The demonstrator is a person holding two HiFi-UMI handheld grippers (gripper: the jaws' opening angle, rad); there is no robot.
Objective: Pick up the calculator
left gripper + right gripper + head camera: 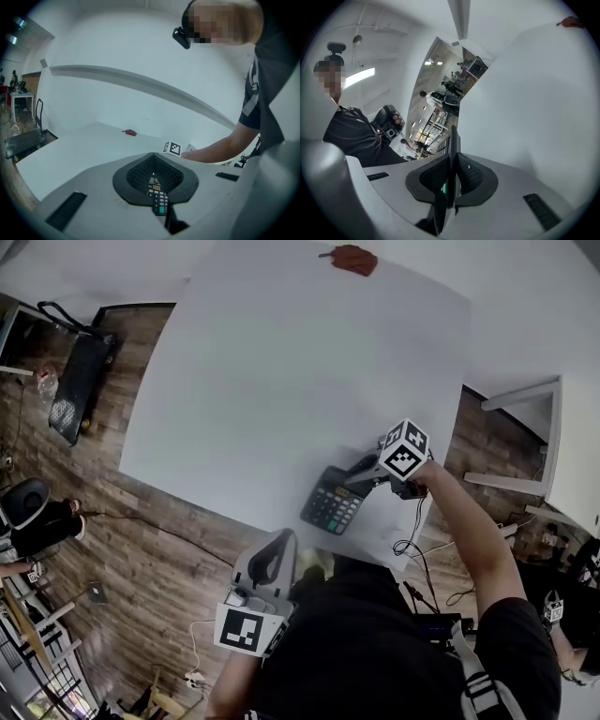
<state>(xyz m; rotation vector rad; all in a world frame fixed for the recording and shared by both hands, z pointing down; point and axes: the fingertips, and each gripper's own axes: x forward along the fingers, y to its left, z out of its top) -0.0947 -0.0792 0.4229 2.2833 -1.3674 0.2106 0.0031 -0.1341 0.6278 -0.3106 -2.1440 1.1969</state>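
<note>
The calculator (330, 504) is dark with rows of light keys and one green key. It sits over the near right edge of the white table (281, 381). My right gripper (361, 474) is shut on its far right end. In the right gripper view the calculator (451, 154) shows edge-on, clamped between the black pads (471, 176). My left gripper (281, 540) hangs low in front of the table edge, jaws together and holding nothing. In the left gripper view the calculator (159, 200) shows through the slit between that gripper's pads (140, 176).
A small red object (349, 259) lies at the table's far end. On the wood floor, a black case (75, 385) lies to the left and cables (412, 549) trail by the right edge. White furniture (553, 446) stands at the right. A person (37, 521) crouches at far left.
</note>
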